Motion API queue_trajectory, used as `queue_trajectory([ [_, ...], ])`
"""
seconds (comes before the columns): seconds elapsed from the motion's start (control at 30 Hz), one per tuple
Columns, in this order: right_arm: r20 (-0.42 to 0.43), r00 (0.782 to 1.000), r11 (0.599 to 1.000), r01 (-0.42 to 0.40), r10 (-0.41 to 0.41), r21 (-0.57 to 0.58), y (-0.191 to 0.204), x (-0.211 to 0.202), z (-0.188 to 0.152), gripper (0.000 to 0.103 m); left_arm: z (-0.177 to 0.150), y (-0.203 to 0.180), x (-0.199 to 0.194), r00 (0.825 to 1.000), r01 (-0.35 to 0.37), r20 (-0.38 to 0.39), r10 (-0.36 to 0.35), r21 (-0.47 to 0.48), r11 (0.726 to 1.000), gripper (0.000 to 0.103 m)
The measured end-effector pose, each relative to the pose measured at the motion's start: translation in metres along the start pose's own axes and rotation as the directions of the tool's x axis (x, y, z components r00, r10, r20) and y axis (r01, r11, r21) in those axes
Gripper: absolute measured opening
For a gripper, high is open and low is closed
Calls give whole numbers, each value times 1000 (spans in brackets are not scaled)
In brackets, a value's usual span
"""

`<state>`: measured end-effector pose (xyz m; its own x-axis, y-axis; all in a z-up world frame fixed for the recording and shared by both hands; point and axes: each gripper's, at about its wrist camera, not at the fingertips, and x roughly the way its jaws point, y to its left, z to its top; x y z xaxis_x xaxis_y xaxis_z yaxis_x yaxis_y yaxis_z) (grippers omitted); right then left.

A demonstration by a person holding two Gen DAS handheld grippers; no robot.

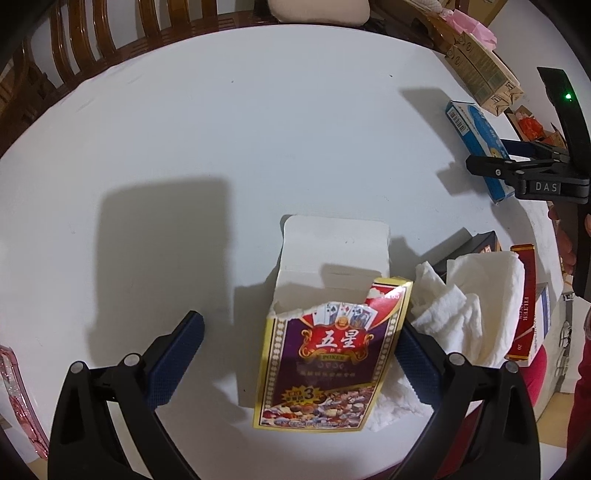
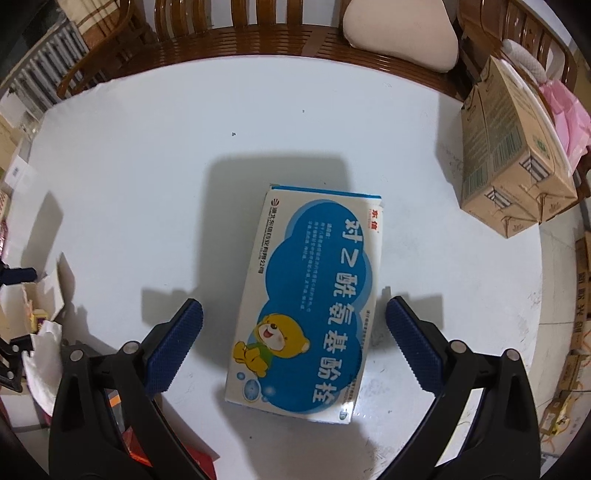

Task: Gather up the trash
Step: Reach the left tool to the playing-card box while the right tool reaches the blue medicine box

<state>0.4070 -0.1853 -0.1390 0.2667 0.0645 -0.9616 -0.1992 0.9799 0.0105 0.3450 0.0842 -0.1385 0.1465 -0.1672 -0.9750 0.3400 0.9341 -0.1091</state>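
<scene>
A torn purple, red and gold playing-card box (image 1: 325,354) lies flat on the white table (image 1: 184,147), its white flap open towards the far side. My left gripper (image 1: 299,325) is open and straddles it, one pad on each side. A crumpled white tissue (image 1: 465,306) lies just right of the box, partly over a red cigarette pack (image 1: 524,306). In the right wrist view a blue and white medicine box (image 2: 306,306) with a cartoon bear lies between the fingers of my open right gripper (image 2: 295,306). Neither gripper holds anything.
Two brown drink cartons (image 2: 513,166) stand at the table's far right edge. Wooden chairs (image 2: 258,33) ring the far side, one with a beige cushion (image 2: 399,33). Pink plastic (image 1: 22,398) shows at the left edge. Cardboard boxes (image 2: 580,295) sit on the floor to the right.
</scene>
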Motion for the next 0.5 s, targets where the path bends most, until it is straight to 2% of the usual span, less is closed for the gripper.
queue_trajectory([
  [0.07, 6, 1000, 1000, 18, -18, -13, 2, 1, -1, 96, 3, -6, 2, 1000, -15, 9, 15, 3, 1000, 93],
  [0.2, 15, 1000, 1000, 20, -20, -6, 2, 1, -2, 93, 6, -16, 3, 998, -56, 30, 56, 5, 998, 77],
  [0.33, 18, 1000, 1000, 20, -20, -7, 2, 0, -2, 88, 5, -14, -1, 998, -49, 40, 50, -23, 999, 67],
  [0.4, 21, 1000, 1000, 19, -19, -10, 5, -1, -2, 83, 4, -10, -3, 998, -43, 46, 45, -52, 998, 61],
  [0.47, 25, 999, 1000, 20, -20, -21, 10, -4, -1, 61, 4, -7, -4, 998, -24, 50, 28, -78, 997, 59],
  [0.5, 24, 1000, 1000, 18, -18, -24, 13, -5, 1, 60, 4, -6, -5, 998, -17, 52, 21, -86, 996, 59],
])
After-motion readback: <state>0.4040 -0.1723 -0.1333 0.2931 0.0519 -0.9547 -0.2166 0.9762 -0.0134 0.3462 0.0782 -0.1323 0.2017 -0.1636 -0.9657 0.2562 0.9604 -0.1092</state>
